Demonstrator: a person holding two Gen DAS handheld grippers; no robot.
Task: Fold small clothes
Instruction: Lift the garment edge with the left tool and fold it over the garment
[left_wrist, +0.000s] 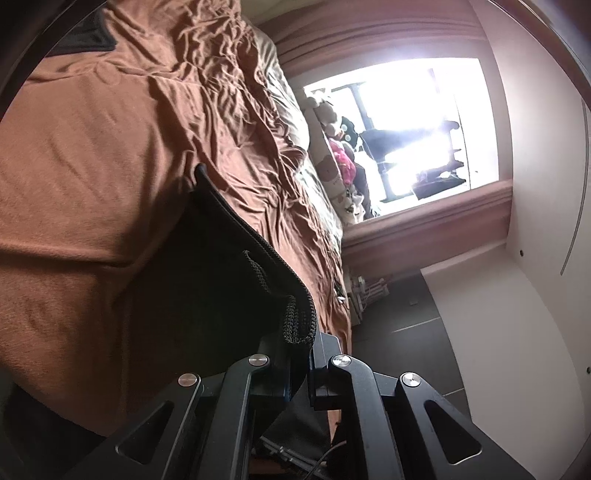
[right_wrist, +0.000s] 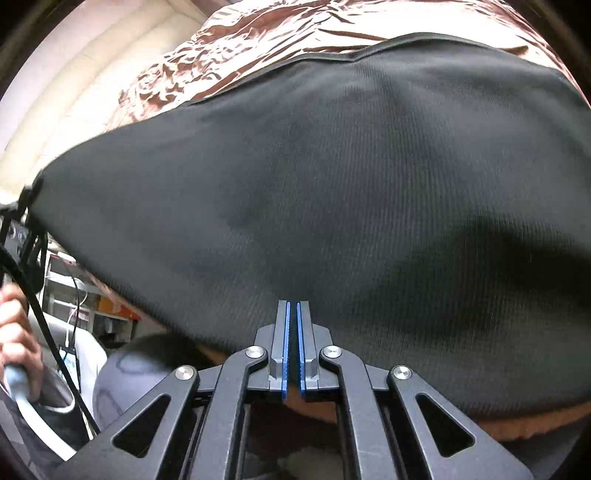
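A black knit garment (left_wrist: 221, 277) hangs from my left gripper (left_wrist: 301, 343), which is shut on its thick hem; the cloth drapes down toward the brown bed cover (left_wrist: 92, 166). In the right wrist view the same black garment (right_wrist: 332, 166) stretches wide across the brown bed cover (right_wrist: 258, 48), and its left corner is pulled up toward the frame's left edge. My right gripper (right_wrist: 293, 306) is shut, its blue pads nearly touching, with the tips lying over the near part of the cloth. No cloth shows between those pads.
A second black piece (left_wrist: 85, 33) lies at the far end of the bed. Stuffed toys (left_wrist: 340, 147) sit by a bright window (left_wrist: 424, 122). Dark floor (left_wrist: 406, 332) runs beside the bed. A hand (right_wrist: 14, 332) grips a handle at the left, with cables nearby.
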